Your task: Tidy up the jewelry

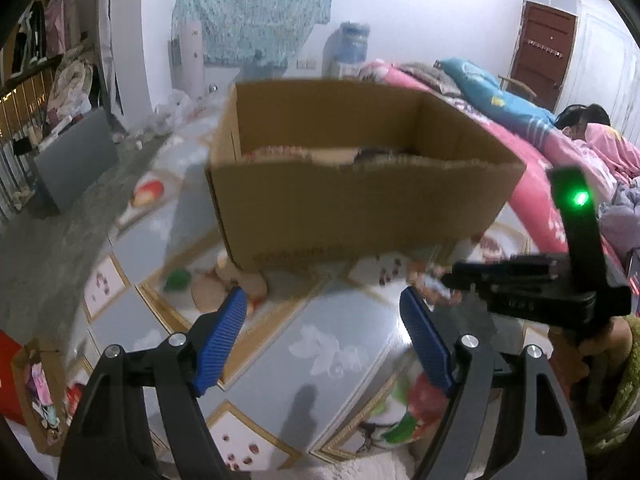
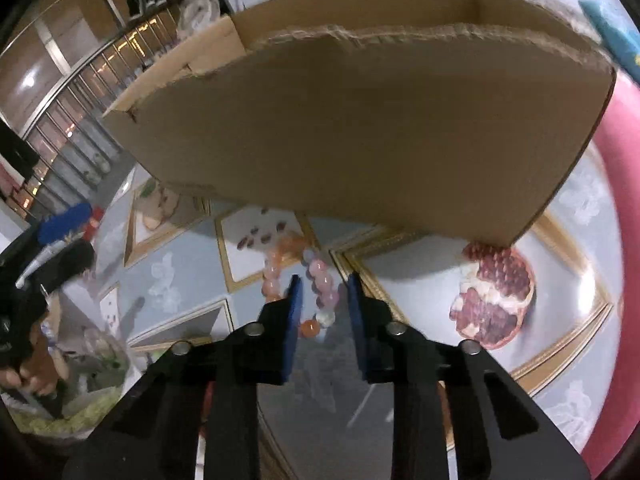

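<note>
right gripper (image 2: 322, 288): your jaws straddle one strand of the bead bracelet (image 2: 320, 280), pads not visibly pressing | left gripper (image 1: 322, 304): spread wide, empty | bracelet: likely light, limp, slippery; pinch across beads | cardboard box (image 2: 360, 120): just beyond your fingertips, on the patterned tabletop (image 2: 580, 208)

Your box (image 1: 360, 200) stands on the tabletop (image 1: 340, 328). The bracelet (image 2: 320, 284) lies on the tabletop just before the box's near wall. Your right gripper (image 2: 322, 292) sits before the box with the bracelet between its fingers. The bed (image 1: 540, 148) lies right of the box.
</note>
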Action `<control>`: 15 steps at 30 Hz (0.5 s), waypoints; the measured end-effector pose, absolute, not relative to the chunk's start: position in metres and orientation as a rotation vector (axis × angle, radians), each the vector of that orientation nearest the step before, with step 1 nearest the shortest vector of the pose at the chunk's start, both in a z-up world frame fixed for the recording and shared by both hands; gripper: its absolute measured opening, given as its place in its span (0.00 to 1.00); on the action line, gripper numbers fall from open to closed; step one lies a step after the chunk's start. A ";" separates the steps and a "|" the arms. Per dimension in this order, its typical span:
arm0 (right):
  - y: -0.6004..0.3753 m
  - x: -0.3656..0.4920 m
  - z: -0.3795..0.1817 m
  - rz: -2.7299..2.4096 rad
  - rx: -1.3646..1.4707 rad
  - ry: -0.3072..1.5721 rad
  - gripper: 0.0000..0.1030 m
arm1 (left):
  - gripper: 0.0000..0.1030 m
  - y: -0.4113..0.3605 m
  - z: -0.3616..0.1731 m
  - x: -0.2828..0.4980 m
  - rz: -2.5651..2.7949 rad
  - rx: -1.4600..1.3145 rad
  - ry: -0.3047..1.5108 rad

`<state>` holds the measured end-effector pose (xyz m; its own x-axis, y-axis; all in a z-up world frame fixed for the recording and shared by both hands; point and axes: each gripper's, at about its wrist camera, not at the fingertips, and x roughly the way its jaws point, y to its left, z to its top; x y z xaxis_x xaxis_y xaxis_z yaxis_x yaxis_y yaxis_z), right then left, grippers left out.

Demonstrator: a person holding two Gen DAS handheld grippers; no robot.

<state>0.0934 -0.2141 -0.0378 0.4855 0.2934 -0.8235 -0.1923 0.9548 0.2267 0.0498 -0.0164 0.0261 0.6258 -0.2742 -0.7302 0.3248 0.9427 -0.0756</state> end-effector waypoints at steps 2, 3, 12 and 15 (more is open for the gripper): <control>-0.209 0.091 -0.040 0.308 0.111 1.029 0.07 | 0.75 -0.016 0.021 0.048 -0.337 0.073 0.833; -0.205 0.088 -0.040 0.317 0.109 1.028 0.07 | 0.75 -0.015 0.019 0.048 -0.333 0.077 0.834; -0.170 0.075 -0.040 0.458 0.212 1.025 0.07 | 0.74 -0.012 0.012 0.053 -0.303 0.095 0.844; -0.156 0.078 -0.039 0.533 0.250 1.020 0.08 | 0.75 -0.012 0.011 0.053 -0.298 0.099 0.847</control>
<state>0.0778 -0.1558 -0.0392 0.4106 0.5315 -0.7409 -0.3042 0.8458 0.4382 0.0535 -0.0122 0.0112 0.6237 -0.2194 -0.7502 0.2980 0.9541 -0.0313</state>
